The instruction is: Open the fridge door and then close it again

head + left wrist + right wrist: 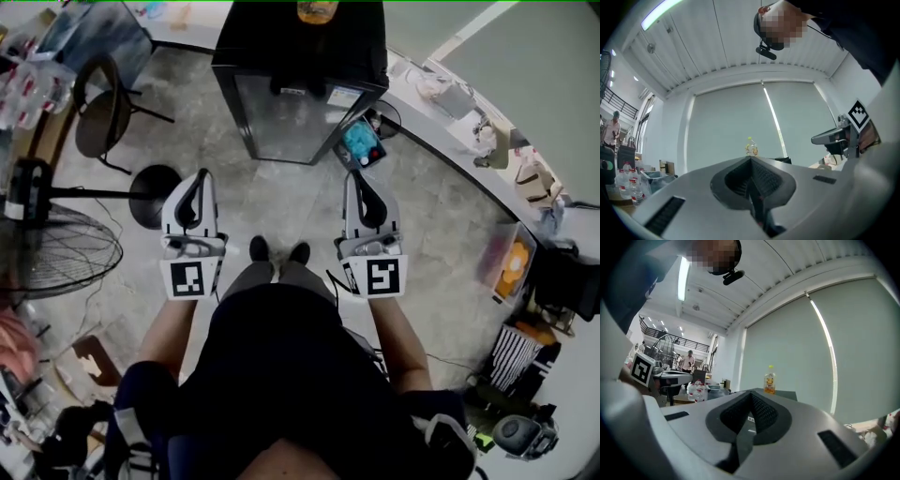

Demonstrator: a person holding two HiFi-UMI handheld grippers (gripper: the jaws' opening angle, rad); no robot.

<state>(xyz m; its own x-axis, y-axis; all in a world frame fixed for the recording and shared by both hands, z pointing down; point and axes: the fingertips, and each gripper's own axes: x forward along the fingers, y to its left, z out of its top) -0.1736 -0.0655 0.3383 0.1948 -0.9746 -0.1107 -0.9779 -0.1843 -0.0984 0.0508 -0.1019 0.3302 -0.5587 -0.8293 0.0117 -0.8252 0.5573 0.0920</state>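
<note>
Left gripper (200,178) and right gripper (357,178) are hovering empty, jaws pressed together, fridge (300,56) farther off. Door (286,120) is looking closed, so probably reaching for it next.

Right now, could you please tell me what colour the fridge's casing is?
The fridge has a black casing with a glass door, which shows best in the head view.

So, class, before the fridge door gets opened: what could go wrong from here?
1. The bottle stands on the fridge; a hard pull might topple it.
2. The left gripper and right gripper are both shut and empty; one probably has to open first, or it may slip off the door.
</note>
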